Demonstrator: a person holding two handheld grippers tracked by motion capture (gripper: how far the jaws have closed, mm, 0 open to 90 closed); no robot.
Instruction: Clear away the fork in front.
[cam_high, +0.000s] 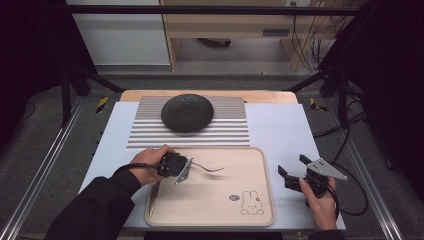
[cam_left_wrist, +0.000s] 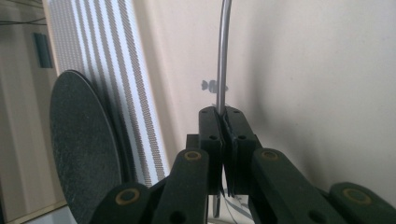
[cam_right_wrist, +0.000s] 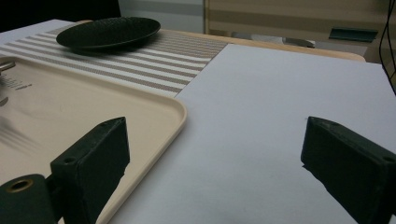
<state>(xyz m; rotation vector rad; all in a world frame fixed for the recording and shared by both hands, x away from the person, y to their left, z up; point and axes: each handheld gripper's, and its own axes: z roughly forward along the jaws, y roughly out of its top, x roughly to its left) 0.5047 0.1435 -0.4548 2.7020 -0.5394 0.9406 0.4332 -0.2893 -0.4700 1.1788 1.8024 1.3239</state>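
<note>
One slim metal fork (cam_high: 210, 168) clamped in left gripper (cam_high: 184, 165), pointing right over beige tray (cam_high: 210, 200); tines probably downward. Right gripper (cam_high: 292, 172) wide open, empty.

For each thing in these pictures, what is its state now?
Left gripper: shut on the fork handle, above the tray.
Fork: held, tines pointing right.
Right gripper: open, holding nothing.
Tray: flat on the table.
Plate: on the striped mat.
</note>
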